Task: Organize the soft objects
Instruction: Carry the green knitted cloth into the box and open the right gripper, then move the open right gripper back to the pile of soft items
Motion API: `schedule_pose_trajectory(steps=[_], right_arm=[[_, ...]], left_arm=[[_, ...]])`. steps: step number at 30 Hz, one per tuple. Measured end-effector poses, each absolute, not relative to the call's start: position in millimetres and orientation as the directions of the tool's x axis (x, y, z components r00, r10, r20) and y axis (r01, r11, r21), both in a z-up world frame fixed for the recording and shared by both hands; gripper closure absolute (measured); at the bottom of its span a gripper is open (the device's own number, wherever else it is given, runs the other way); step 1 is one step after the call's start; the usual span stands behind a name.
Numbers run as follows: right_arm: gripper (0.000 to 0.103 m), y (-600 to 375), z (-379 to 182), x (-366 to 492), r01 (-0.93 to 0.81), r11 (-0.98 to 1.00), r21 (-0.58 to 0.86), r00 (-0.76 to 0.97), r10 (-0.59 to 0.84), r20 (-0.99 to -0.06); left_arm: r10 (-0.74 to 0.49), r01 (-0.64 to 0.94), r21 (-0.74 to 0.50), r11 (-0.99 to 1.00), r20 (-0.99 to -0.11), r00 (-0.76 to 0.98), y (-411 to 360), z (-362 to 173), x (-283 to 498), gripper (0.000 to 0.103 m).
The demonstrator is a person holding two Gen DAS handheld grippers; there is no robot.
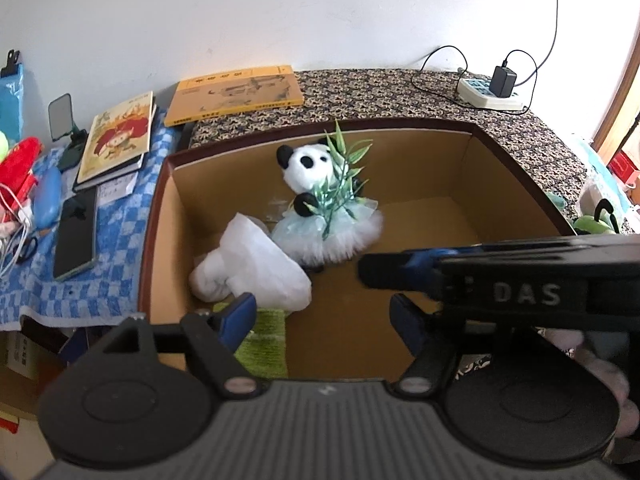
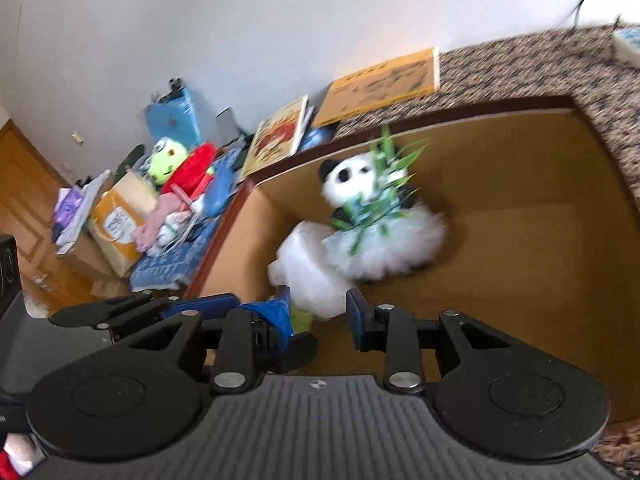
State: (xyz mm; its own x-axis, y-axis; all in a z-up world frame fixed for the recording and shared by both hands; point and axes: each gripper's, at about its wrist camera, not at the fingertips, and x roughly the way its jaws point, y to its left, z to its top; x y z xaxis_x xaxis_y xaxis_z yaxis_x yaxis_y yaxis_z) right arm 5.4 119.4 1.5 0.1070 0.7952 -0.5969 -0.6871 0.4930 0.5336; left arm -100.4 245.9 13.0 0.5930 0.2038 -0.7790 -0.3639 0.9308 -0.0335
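Observation:
An open cardboard box point(image 1: 160, 216) holds a panda plush point(image 1: 320, 204) in a pale tutu with green leaves. A white soft bundle point(image 1: 256, 264) lies beside the panda, and a green knitted piece point(image 1: 266, 344) rests at the box's near wall. My left gripper point(image 1: 322, 318) hangs open over the near part of the box, with nothing between its fingers. My right gripper point(image 2: 319, 314) is open too, empty, and aimed at the white bundle point(image 2: 308, 268) and the panda point(image 2: 372, 208). In the left wrist view the right gripper point(image 1: 384, 276) reaches in from the right.
On the blue checked cloth point(image 1: 120, 248) to the left lie a phone point(image 1: 76, 236) and a picture book point(image 1: 116, 140). A yellow book point(image 1: 236, 94) and a power strip point(image 1: 492, 94) sit behind the box. More plush toys point(image 2: 180, 164) are piled at the far left.

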Motion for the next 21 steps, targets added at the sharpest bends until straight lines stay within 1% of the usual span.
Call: schedule_pose_trajectory(steps=[4,8,16,21], right_arm=[[0.089,104,4,7,-0.695,0.531,0.485,0.177,0.780,-0.601],[0.089,87,4,10,-0.689,0.552,0.471,0.210,0.773,-0.599],[0.089,54,11,25,-0.684,0.535,0.495,0.210,0.795,-0.569],[0.089,33,17,31,-0.714,0.509,0.481,0.205,0.809,-0.551]], left_arm=[[0.224,-0.370,-0.006,0.929,-0.786,0.576,237,12,-91,0.031],[0.263,-0.382,0.037,0.924,-0.786,0.560,224,14,-82,0.030],[0.336,-0.440,0.087,0.894,-0.781,0.527,195,24,-69,0.030],[0.371,-0.466,0.112,0.878,-0.774,0.513,173,31,-61,0.028]])
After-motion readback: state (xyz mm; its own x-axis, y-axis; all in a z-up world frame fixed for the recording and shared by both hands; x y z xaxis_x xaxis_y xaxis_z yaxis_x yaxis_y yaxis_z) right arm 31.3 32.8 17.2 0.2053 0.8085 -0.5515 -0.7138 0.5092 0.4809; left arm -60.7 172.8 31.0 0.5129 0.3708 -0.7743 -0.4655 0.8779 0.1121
